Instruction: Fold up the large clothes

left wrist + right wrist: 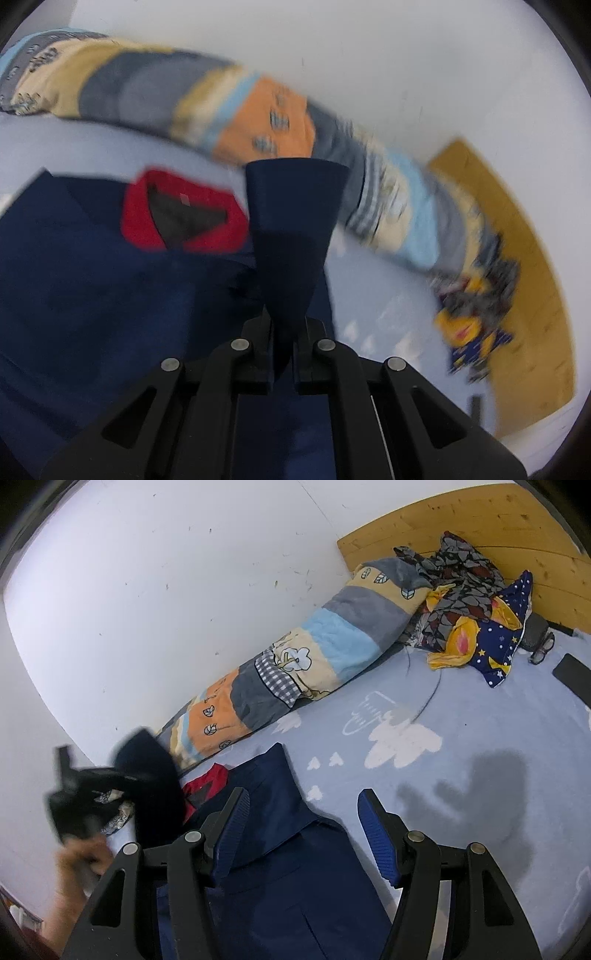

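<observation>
A dark navy garment with a red collar lies on the light blue bed sheet. My left gripper is shut on a navy sleeve and holds it raised above the garment; the view is blurred. It also shows in the right wrist view, blurred, at the left with the lifted sleeve. My right gripper is open and empty, its blue-padded fingers above the garment's right edge.
A long patchwork bolster lies along the white wall. A pile of patterned cloth and a starry navy pillow sit by the wooden headboard. A black object lies at the right edge.
</observation>
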### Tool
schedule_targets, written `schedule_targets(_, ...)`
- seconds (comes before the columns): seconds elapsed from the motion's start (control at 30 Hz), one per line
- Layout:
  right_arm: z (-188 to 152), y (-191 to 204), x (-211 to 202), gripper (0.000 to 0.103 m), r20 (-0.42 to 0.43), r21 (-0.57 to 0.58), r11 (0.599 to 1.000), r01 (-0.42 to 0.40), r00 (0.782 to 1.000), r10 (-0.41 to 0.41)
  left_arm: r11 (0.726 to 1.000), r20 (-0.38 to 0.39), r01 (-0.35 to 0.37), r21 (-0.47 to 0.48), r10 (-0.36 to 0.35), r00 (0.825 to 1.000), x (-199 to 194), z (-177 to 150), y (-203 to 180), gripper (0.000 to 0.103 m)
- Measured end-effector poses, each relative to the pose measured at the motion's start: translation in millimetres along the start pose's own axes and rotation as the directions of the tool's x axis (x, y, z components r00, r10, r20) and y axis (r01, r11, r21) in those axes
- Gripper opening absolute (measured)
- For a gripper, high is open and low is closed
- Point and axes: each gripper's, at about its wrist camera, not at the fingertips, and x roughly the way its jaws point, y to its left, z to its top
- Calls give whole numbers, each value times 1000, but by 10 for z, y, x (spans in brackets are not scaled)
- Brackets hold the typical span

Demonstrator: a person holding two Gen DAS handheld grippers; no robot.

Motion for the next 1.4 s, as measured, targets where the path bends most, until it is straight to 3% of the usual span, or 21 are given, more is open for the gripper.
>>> schedule_targets(0.13, 4, -5, -17, 64, -5, -2, 1000, -11, 1000, 11, 994, -68, -88, 70, 92, 993, 521, -405, -103, 6)
schedule_targets(0.27, 9, 3, -6, 64, -9, -1, 1000, -18, 1000, 18, 985, -121, -126, 117, 140, 983, 792, -641, -142, 17)
schedule_targets(0.33, 10, 7, 7, 64, -14, 2, 1000, -21, 1000, 21, 986, -167, -113, 124, 133, 977, 878, -729, -168, 39)
schedule_targets(0.37, 7, 9, 16, 64, -17, 5, 1000, -23, 1000, 23, 988, -184, -85, 129, 108, 977, 901, -763, -194, 55)
schedule_targets(0.4, 4, 12, 25, 64, -19, 7, 1000, -23, 1000, 23, 987, -189, -71, 141, 98, 977, 914, -795, -239, 61)
schedule_targets(0.53, -7, 16, 24, 64, -16, 14, 1000, -21, 1000, 22, 987, -250, 14, 160, 27, 968, 760, -841, -369, 61)
schedule_targets(0.63, -7, 1, 29, 64, -16, 28, 999, -24, 1000, 24, 984, -223, 100, 148, -65, 973, 364, -793, -336, 62)
schedule_targets(0.7, -16, 4, 35, 64, -21, 35, 999, -28, 999, 29, 985, -178, 100, 140, -74, 981, 124, -720, -200, 63)
schedule_targets(0.8, -31, 24, 54, 64, -32, 24, 999, -24, 999, 24, 993, -125, 4, 121, 11, 992, -103, -555, 210, 68)
schedule_targets(0.87, -41, 26, 78, 64, -40, 22, 1000, -17, 999, 18, 989, -92, -123, 87, 130, 987, -194, -437, 680, 68)
schedule_targets(0.93, -48, 18, 103, 64, -48, 24, 1000, -13, 999, 14, 974, -81, -223, 45, 226, 971, -219, -400, 1090, 68)
schedule_targets(1.0, -54, 7, 119, 64, -53, 31, 999, -8, 999, 10, 943, -109, -333, -4, 330, 938, -193, -402, 1587, 68)
schedule_targets(1.07, -61, 14, 131, 64, -55, 30, 1000, -5, 998, 7, 916, -158, -400, -29, 391, 907, -99, -510, 1906, 68)
schedule_targets(1.1, -62, 16, 132, 64, -55, 28, 1000, -2, 998, 4, 912, -179, -409, -35, 397, 900, -56, -576, 2038, 67)
schedule_targets(1.13, -64, 20, 138, 64, -55, 26, 1000, -1, 998, 2, 924, -146, -383, -19, 376, 915, -73, -642, 2055, 68)
schedule_targets(1.23, -75, 28, 182, 64, -64, 22, 1000, 5, 998, -4, 895, -118, -437, 92, 446, 887, -55, -719, 1859, 68)
schedule_targets(1.27, -79, 32, 200, 64, -70, 20, 1000, 8, 998, -7, 897, -80, -429, 111, 438, 895, -128, -755, 1735, 68)
schedule_targets(1.33, -84, 31, 228, 64, -80, 20, 1000, 8, 997, -6, 925, -43, -365, 109, 371, 928, -290, -811, 1580, 68)
schedule_targets(1.4, -79, 32, 226, 64, -81, 19, 1000, 6, 997, -5, 934, -22, -335, 120, 340, 940, -427, -904, 1468, 68)
